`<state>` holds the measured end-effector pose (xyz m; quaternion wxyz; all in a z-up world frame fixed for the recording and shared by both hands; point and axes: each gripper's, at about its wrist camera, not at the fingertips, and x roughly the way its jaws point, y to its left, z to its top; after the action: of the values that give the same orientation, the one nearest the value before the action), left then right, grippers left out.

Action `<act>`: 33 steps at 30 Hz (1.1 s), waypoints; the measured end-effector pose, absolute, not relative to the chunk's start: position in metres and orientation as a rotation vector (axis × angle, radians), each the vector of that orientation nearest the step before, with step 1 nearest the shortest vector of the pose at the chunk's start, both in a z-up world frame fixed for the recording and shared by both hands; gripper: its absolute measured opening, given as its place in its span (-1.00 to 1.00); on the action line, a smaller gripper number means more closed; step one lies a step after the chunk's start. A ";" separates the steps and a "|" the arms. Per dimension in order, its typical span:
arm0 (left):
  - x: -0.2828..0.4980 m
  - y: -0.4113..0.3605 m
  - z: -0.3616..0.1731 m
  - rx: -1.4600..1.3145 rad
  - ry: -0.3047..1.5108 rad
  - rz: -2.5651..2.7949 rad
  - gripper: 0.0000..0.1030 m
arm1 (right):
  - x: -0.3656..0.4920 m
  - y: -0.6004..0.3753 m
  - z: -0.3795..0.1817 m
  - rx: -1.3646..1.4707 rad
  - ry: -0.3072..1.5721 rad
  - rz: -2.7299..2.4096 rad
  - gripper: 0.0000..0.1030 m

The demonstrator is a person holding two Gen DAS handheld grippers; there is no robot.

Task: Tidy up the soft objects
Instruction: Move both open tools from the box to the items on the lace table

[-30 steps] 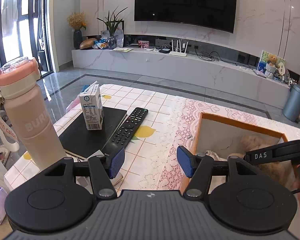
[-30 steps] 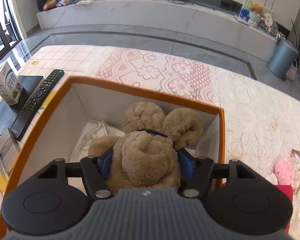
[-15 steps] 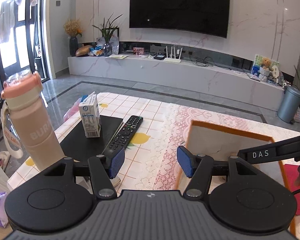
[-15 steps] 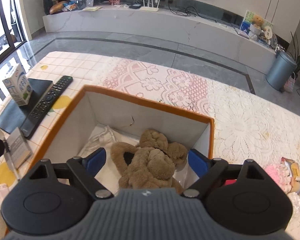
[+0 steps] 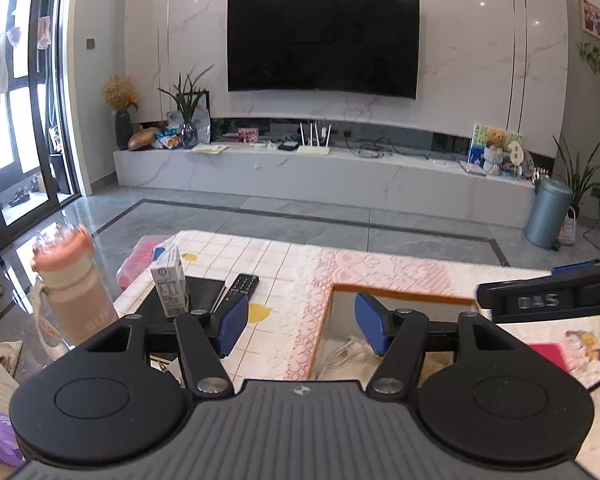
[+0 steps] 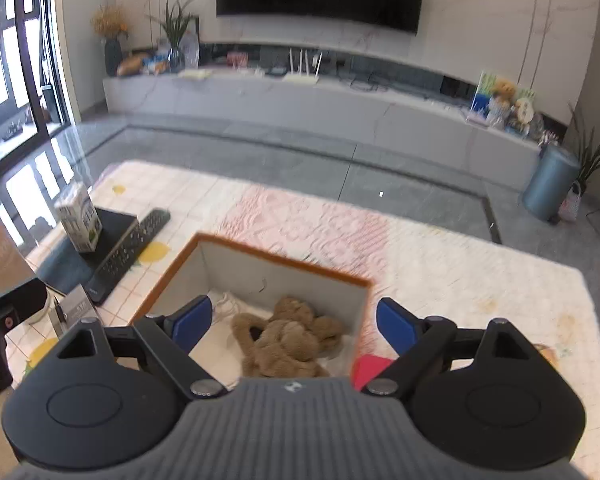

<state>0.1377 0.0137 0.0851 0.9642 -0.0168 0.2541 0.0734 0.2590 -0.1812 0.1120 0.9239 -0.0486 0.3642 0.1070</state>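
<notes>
Marble walls, a dark television point(image 5: 323, 40) and a long low console back a living room; in front stands a worktop point(image 6: 460, 280) under a lace and tile-print cloth. On it sits an orange-rimmed box point(image 6: 284, 261), and the brown plush toy point(image 6: 288, 340) lies slumped on the white lining inside, near the right wall. The right hand-held gripper point(image 6: 294, 326) hangs above the box with its blue pads spread wide and nothing between them, clear of the toy. The left hand-held gripper point(image 5: 302, 326) is likewise parted and empty, over the box's left edge, beside the remote point(image 5: 239, 288) and milk carton point(image 5: 171, 284). Judged from this, the plush is stowed and that step is finished. A pink soft item point(image 6: 370, 366) shows just outside the box to the right, partly hidden; the next move would likely call for swinging the right jaws over it, lowering, and closing gently on it
</notes>
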 end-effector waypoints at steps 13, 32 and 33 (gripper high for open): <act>0.107 -0.072 0.127 -0.091 0.431 -0.104 0.44 | 0.179 -0.318 0.187 -0.053 0.613 0.062 0.76; 0.137 -0.240 0.031 0.169 0.539 -0.496 0.54 | 0.144 -0.499 0.056 0.324 0.678 -0.143 0.86; 0.138 -0.247 0.022 0.196 0.551 -0.499 0.54 | 0.148 -0.505 0.044 0.333 0.699 -0.154 0.86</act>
<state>0.1383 -0.2472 0.0217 0.9270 0.0955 0.2690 -0.2433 0.1475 -0.5049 0.0444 0.9232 0.1620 0.3404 -0.0751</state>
